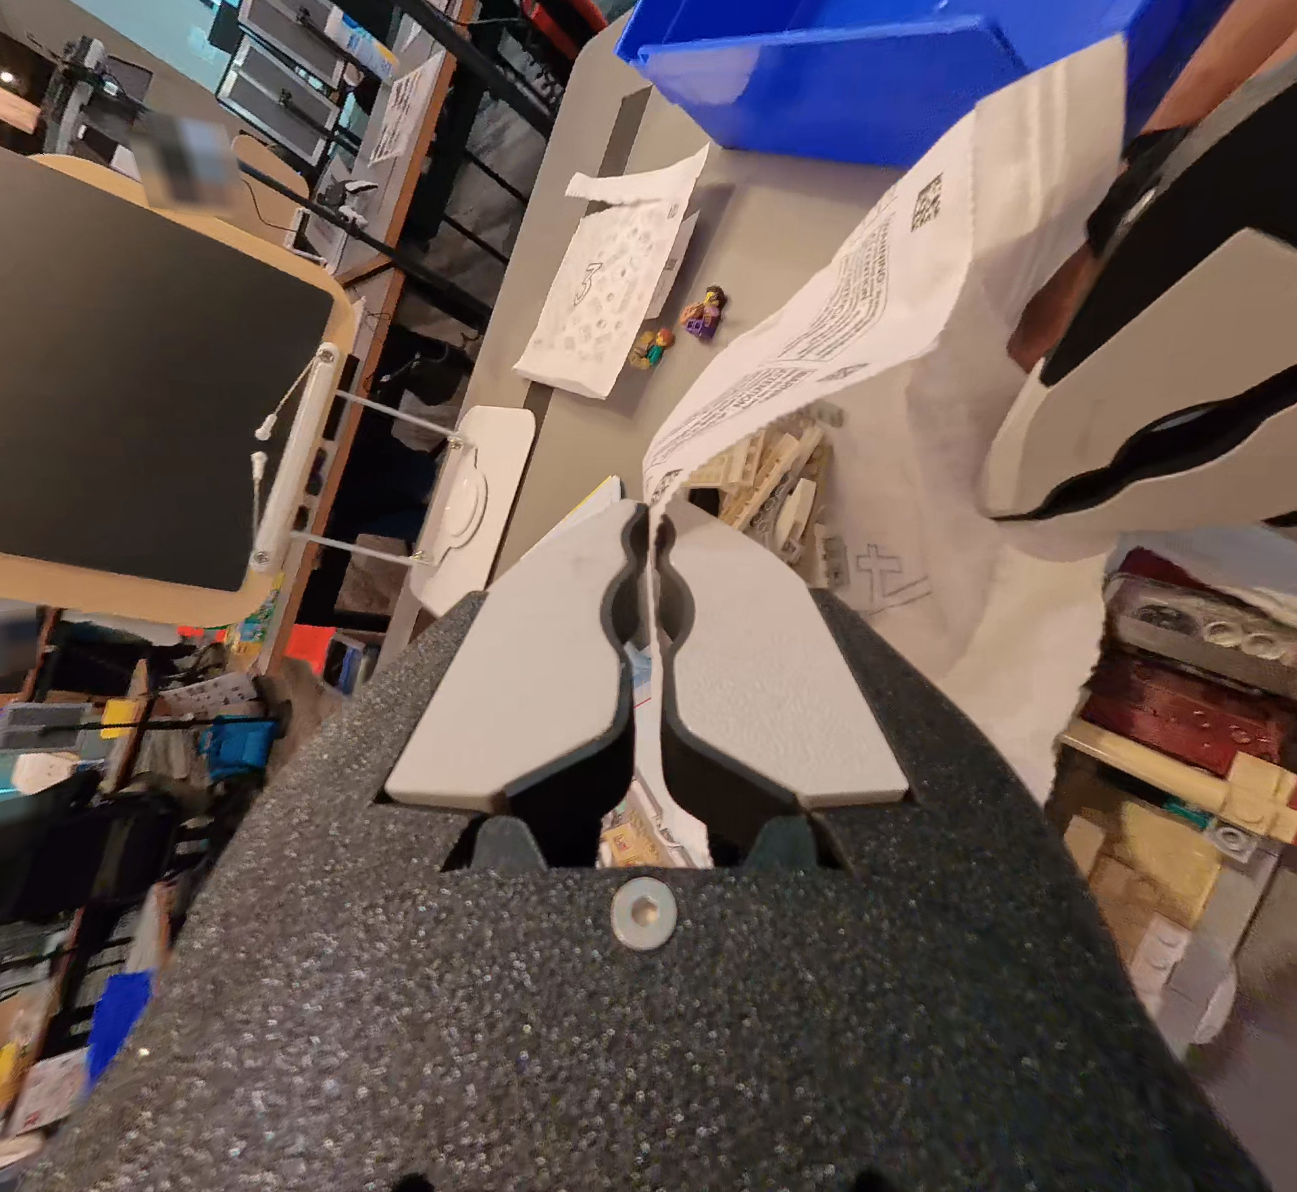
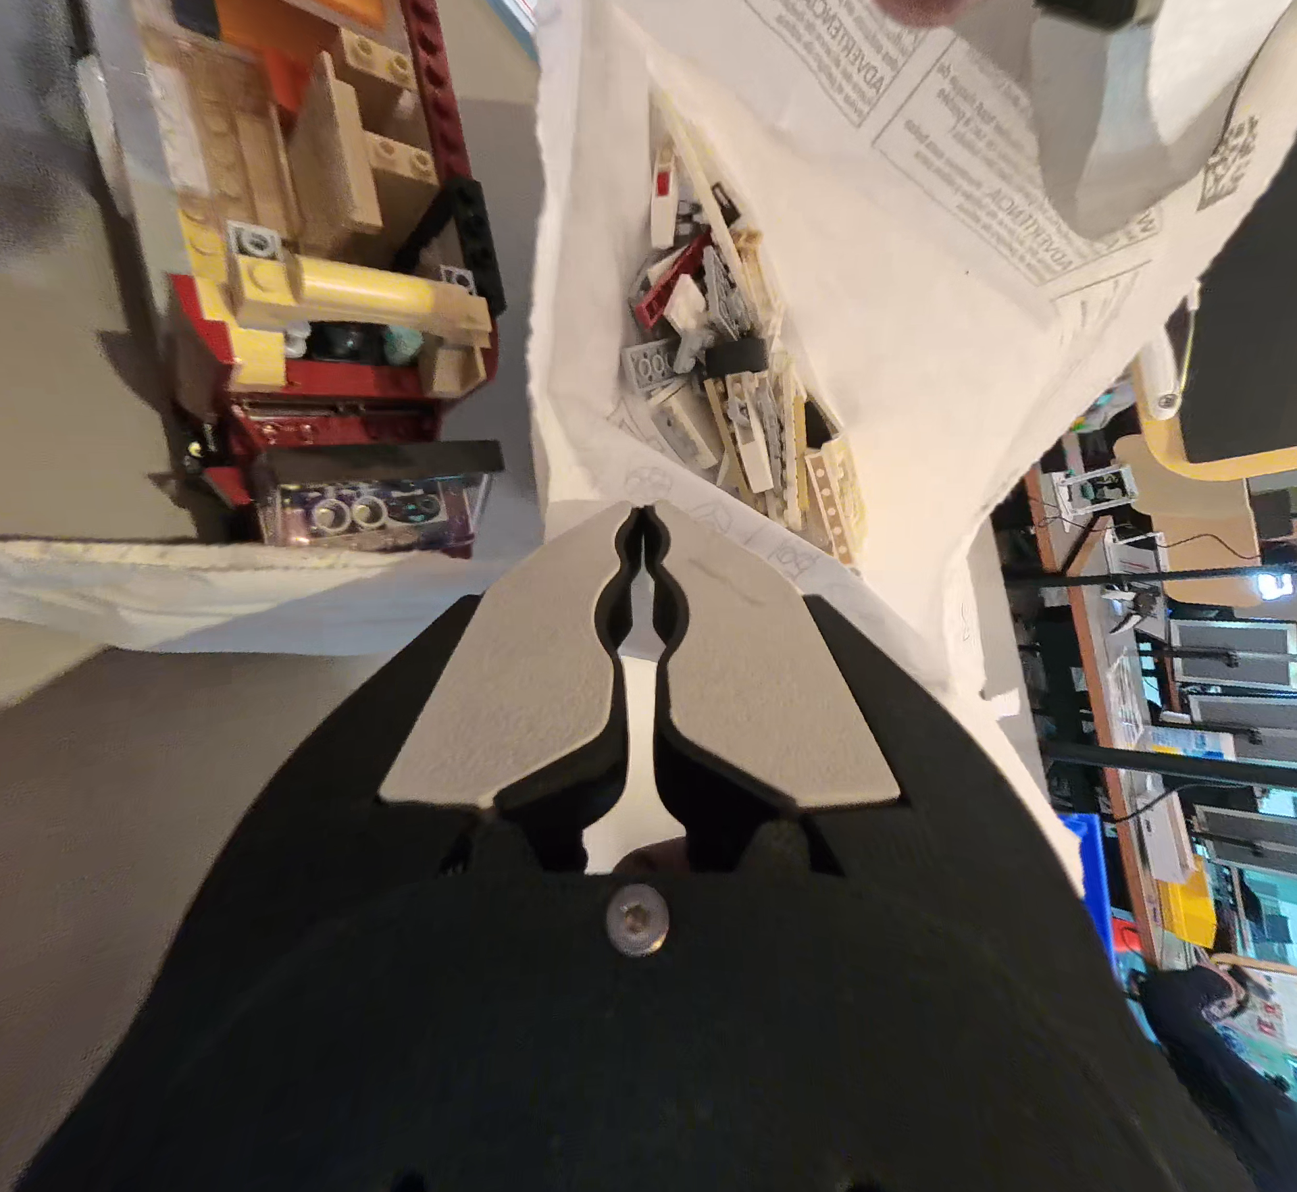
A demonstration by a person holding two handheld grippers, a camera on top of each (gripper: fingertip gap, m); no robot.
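So I'm holding both tools on the same white paper bag (image 1: 863, 288) right now, one on each side of its torn mouth. My left tool (image 1: 651, 527) is pinching the bag's edge, with the paper running straight down between the closed tips. My right tool (image 2: 644, 520) is clamping the opposite lip, tips together on the paper there too. In the left wrist view the right tool (image 1: 1123, 457) is sitting up and to the right, tilted, with fingers of a hand (image 1: 1046, 323) wrapping behind it.

The bag is hanging open between the two tools, and I'm looking right down into a pile of loose bricks (image 2: 744, 379), mostly tan, grey and white, with a dark red one and a black tyre-looking piece.

On the grey counter (image 1: 596, 106) to the left of the bag in the right view a half-built brick model (image 2: 330, 260) in dark red, tan and yellow is standing. Farther off there's a blue bin (image 1: 877, 21), another printed paper bag (image 1: 603, 288) lying flat, and two minifigures (image 1: 677, 330) just beside it.
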